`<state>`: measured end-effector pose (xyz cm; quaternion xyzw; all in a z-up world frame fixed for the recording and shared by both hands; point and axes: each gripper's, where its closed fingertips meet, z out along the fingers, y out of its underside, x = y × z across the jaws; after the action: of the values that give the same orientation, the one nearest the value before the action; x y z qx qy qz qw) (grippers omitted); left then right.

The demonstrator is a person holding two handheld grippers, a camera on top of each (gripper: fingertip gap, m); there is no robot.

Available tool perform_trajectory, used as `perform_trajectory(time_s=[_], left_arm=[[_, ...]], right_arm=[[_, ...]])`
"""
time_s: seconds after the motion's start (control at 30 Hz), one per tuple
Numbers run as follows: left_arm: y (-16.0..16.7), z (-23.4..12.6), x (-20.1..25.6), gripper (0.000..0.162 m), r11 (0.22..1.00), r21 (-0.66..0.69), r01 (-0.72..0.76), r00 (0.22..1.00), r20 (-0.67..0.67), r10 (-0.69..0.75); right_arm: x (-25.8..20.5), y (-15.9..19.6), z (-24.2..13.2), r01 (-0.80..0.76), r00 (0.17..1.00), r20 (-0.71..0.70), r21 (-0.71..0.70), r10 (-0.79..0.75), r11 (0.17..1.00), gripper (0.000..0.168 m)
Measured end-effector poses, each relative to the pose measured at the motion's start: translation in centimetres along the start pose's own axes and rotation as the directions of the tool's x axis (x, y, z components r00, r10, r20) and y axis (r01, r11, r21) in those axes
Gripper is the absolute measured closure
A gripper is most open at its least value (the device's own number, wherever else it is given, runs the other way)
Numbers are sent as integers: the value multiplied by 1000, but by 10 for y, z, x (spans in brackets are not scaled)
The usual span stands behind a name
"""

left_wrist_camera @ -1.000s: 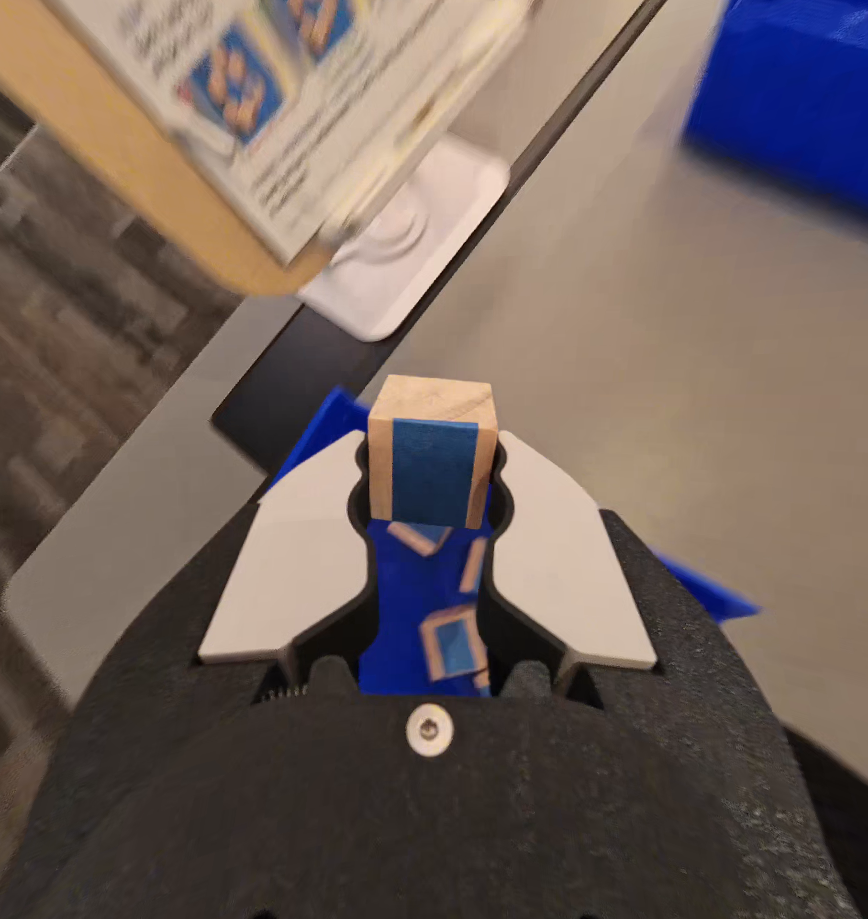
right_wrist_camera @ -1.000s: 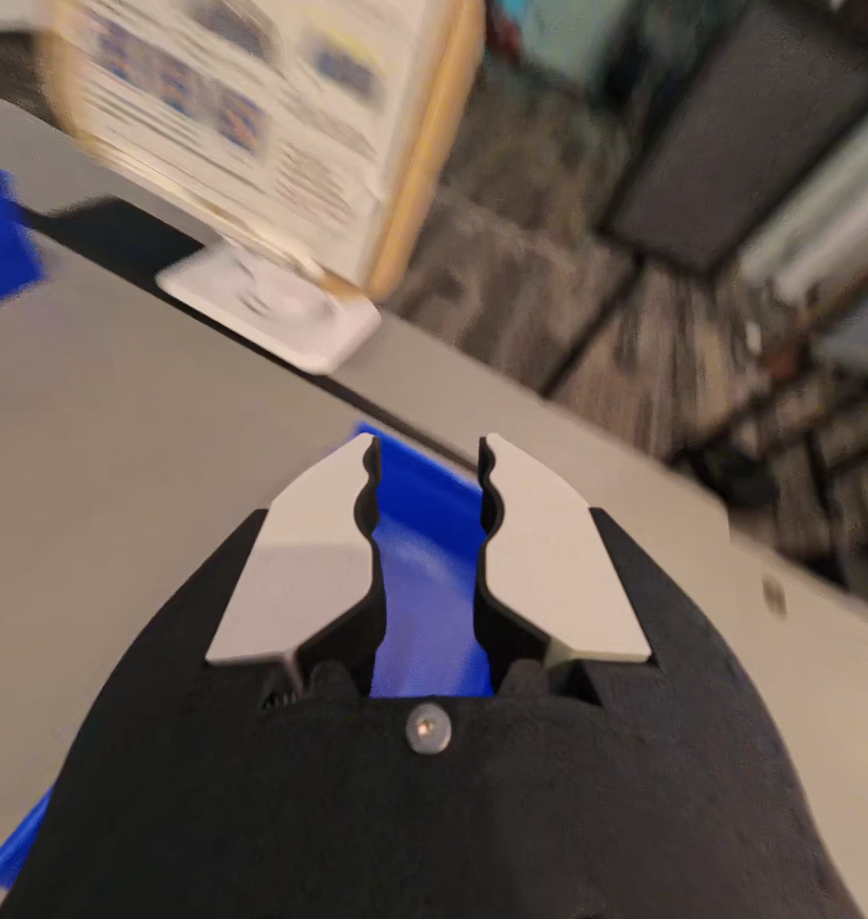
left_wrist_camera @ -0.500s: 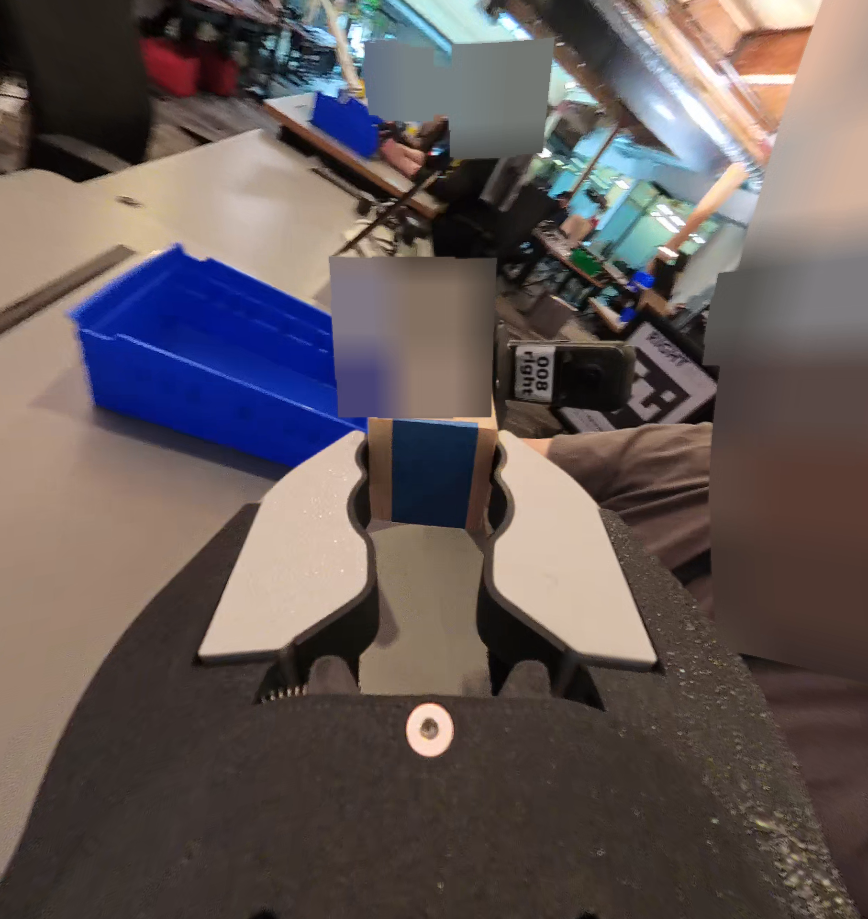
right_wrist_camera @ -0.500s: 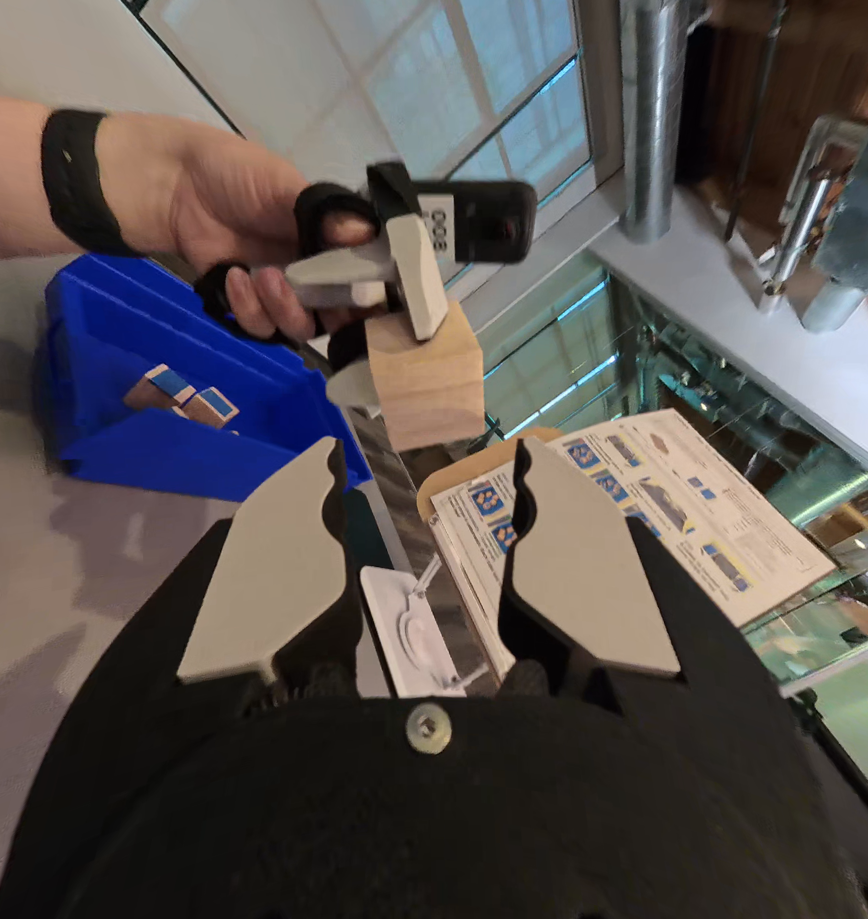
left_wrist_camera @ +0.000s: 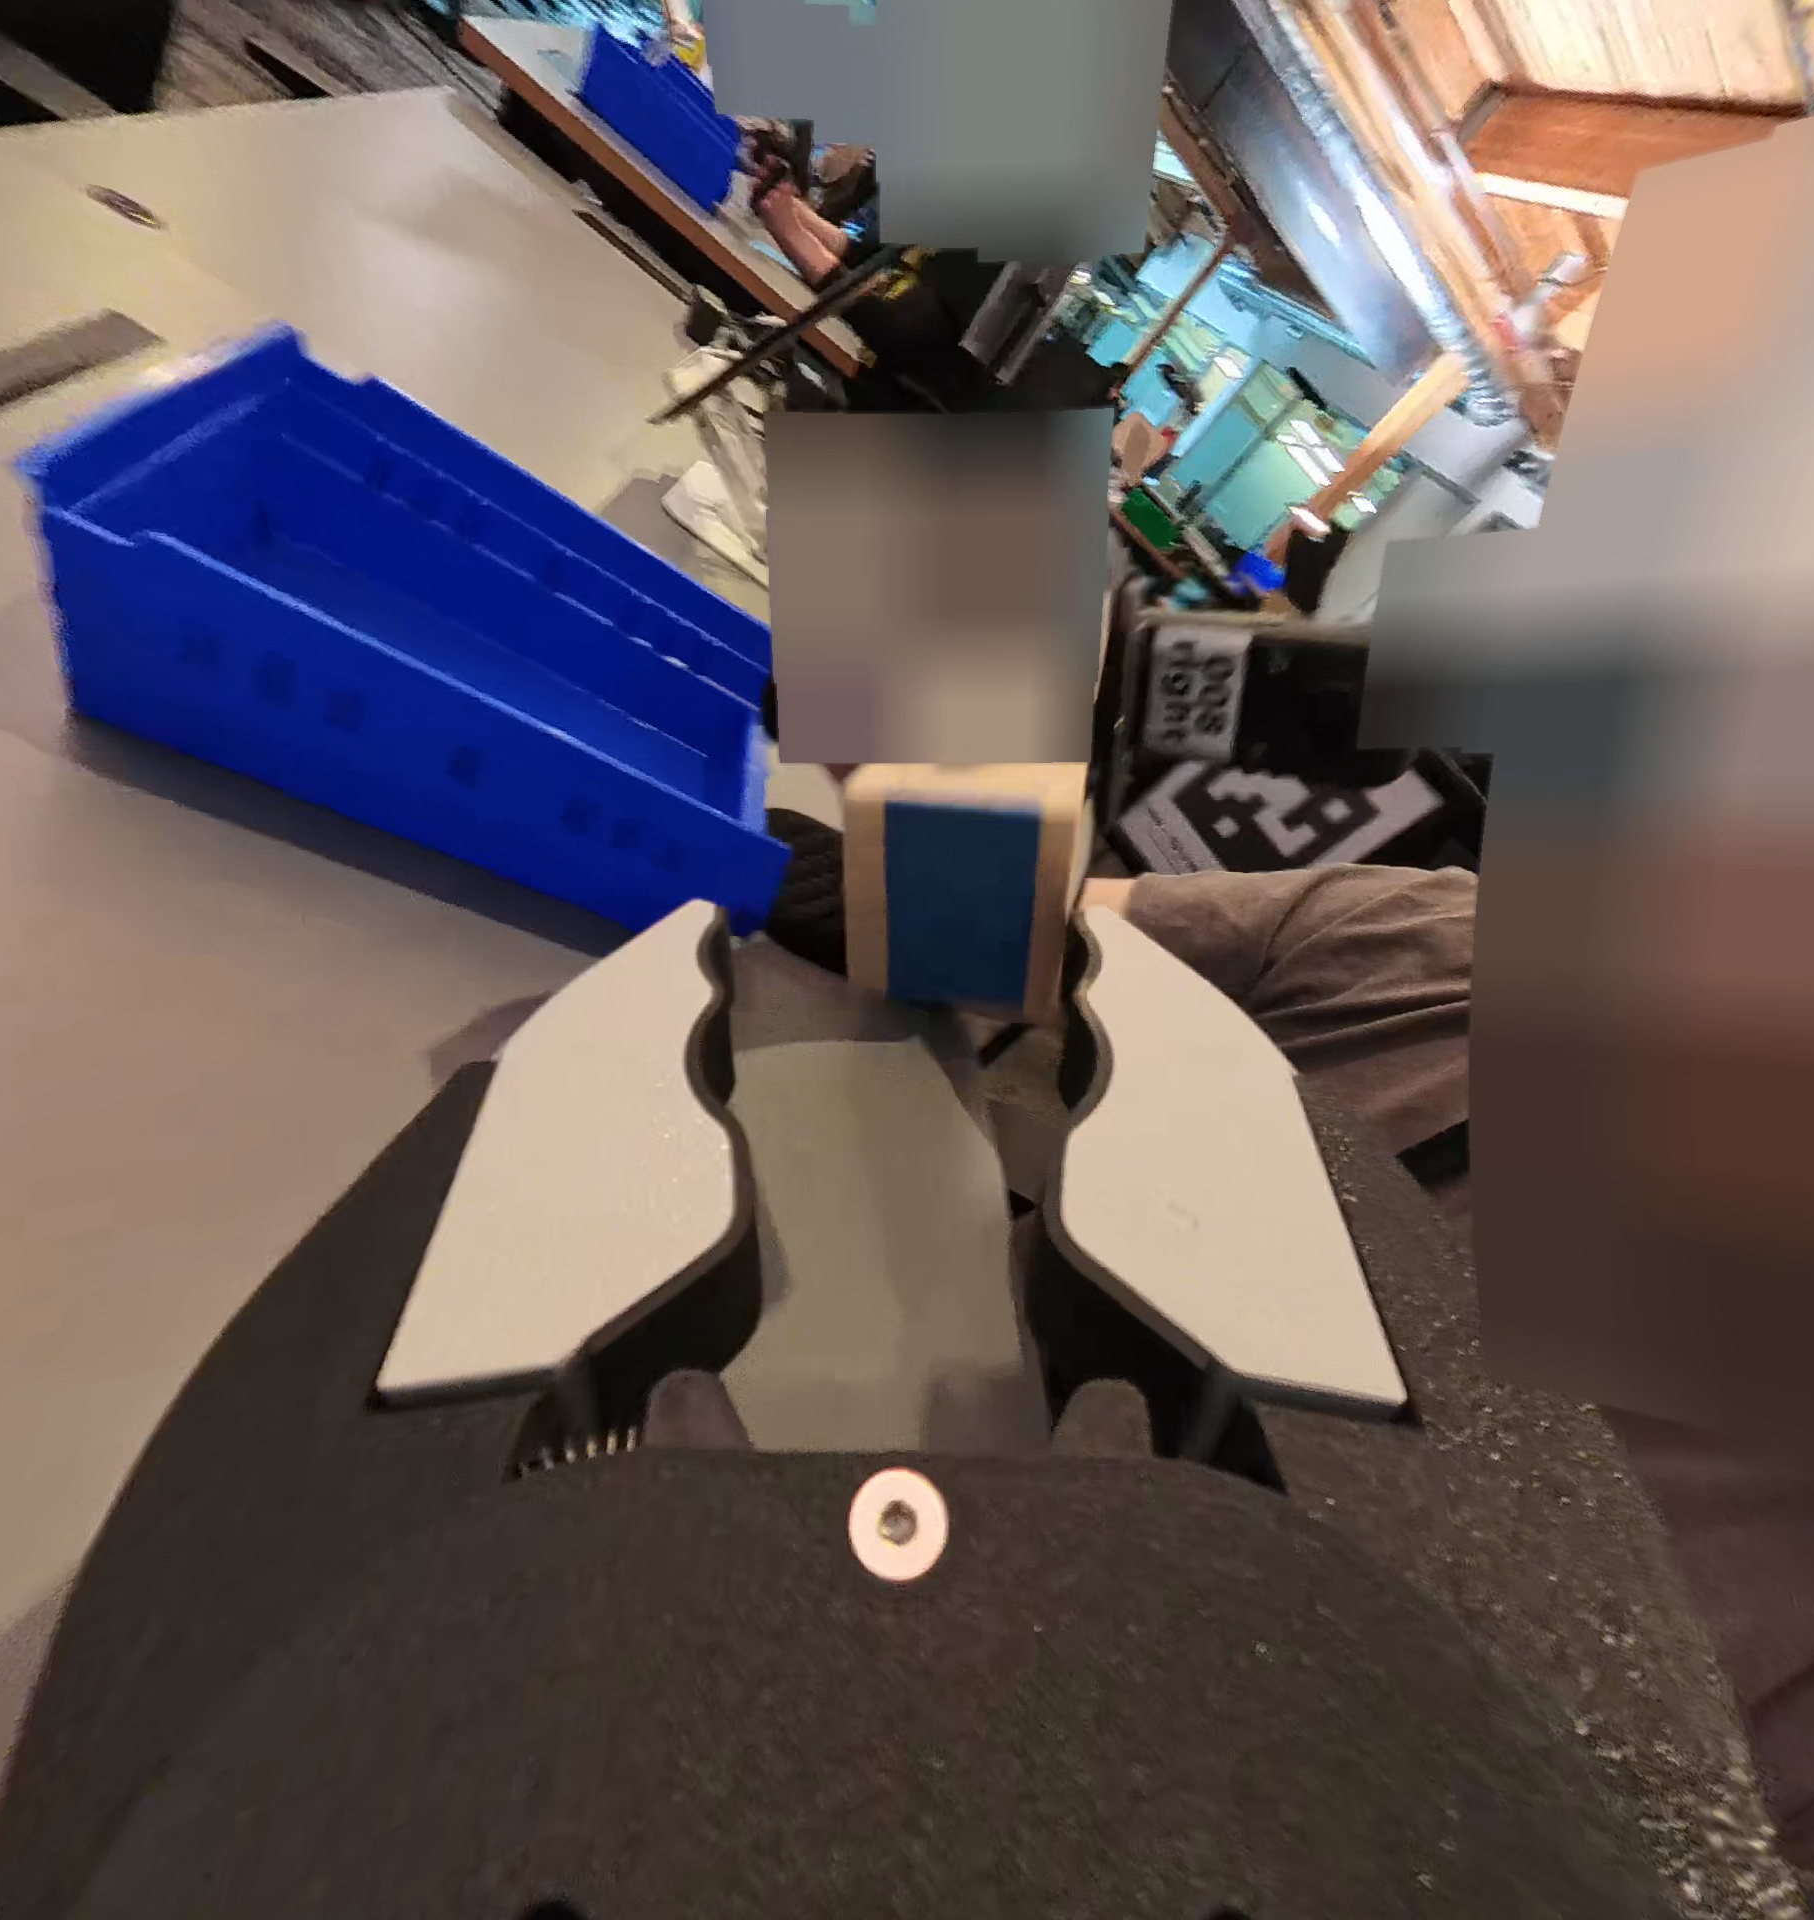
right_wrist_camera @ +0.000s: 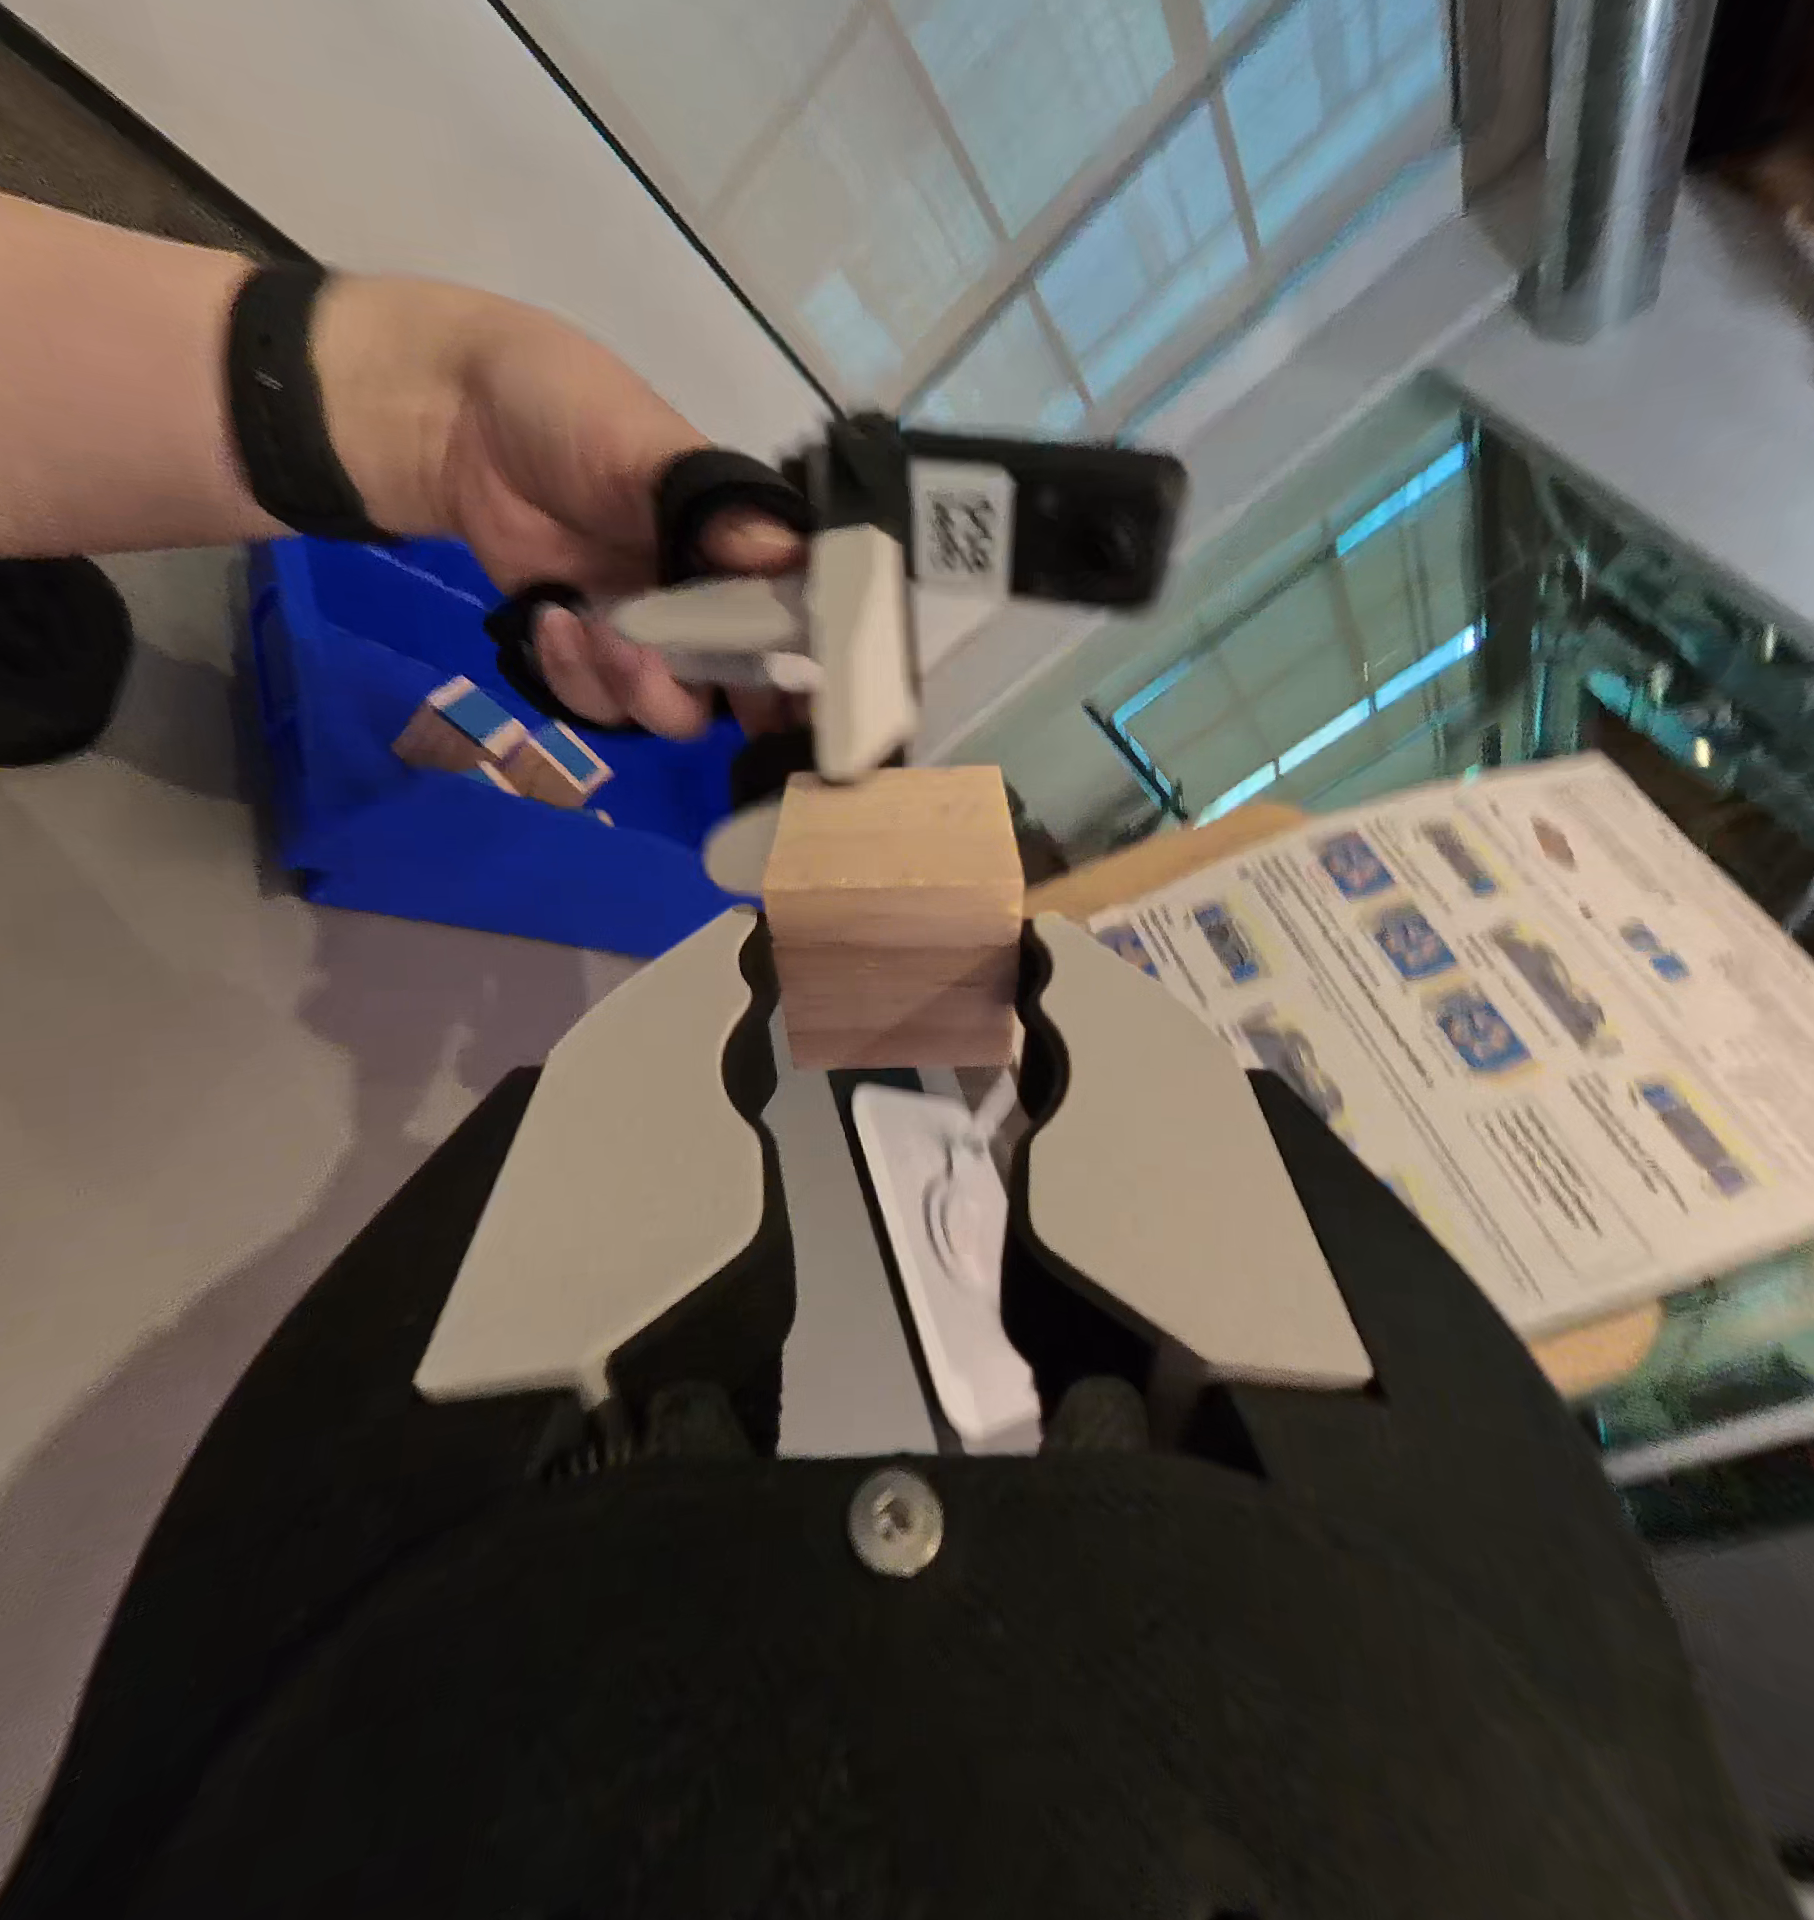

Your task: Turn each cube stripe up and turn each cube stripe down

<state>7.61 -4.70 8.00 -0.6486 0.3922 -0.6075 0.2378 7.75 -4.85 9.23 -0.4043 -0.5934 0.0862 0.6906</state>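
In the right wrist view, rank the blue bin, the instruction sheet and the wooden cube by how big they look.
1. instruction sheet
2. blue bin, partly hidden by the hand, so first and second are unsure
3. wooden cube, smallest though nearest the camera

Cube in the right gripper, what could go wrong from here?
1. The right gripper pinches the cube only at its fingertips, in mid-air; it may slip and drop.
2. The left gripper, open, has one finger against the cube's top; pulling away could knock it loose.
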Motion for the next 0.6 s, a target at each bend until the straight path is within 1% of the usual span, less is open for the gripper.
perform_trajectory(time_s=[0.07, 0.1, 0.13, 0.17, 0.2, 0.23, 0.27, 0.3, 0.33, 0.4, 0.5, 0.53, 0.6], left_arm=[[-2, -15, -14, 101, 1000, 11, -28, 993, 116, 27], [-2, -24, -21, 102, 999, 12, -41, 983, 181, 38], [-2, -33, -27, 104, 999, 7, -52, 968, 247, 49], [-1, -42, -31, 104, 998, -1, -61, 951, 305, 59], [-1, -50, -34, 105, 998, -7, -68, 933, 354, 66], [-1, -58, -37, 106, 997, -8, -74, 914, 400, 71], [-2, -66, -39, 106, 997, -4, -79, 896, 439, 73], [-3, -72, -39, 107, 997, 0, -83, 882, 466, 74], [-3, -77, -38, 108, 996, 1, -86, 873, 482, 75], [-1, -82, -36, 109, 996, -4, -85, 864, 498, 76], [4, -89, -38, 109, 998, -21, -66, 847, 527, 67], [5, -90, -40, 109, 998, -25, -62, 841, 537, 65], [7, -93, -43, 109, 998, -32, -51, 831, 553, 60]], right_arm=[[34, 30, -15, -90, 995, -66, -160, 81, 983, 123], [51, 55, -28, -187, 981, -105, -269, 165, 945, 123], [66, 86, -46, -327, 945, -160, -389, 286, 861, 124], [79, 122, -69, -479, 878, -257, -479, 405, 735, 124], [85, 160, -94, -619, 784, -370, -535, 499, 575, 124], [86, 198, -119, -729, 675, -487, -555, 553, 401, 123], [83, 234, -142, -804, 570, -590, -545, 571, 240, 123], [77, 266, -162, -844, 487, -672, -526, 559, 103, 123], [69, 293, -178, -854, 444, -727, -521, 523, 1, 123], [56, 331, -200, -848, 422, -792, -517, 442, -117, 123], [33, 356, -210, -824, 367, -828, -501, 423, -266, 123], [26, 361, -213, -809, 362, -835, -502, 414, -306, 123], [20, 371, -217, -796, 364, -847, -499, 388, -342, 123]])
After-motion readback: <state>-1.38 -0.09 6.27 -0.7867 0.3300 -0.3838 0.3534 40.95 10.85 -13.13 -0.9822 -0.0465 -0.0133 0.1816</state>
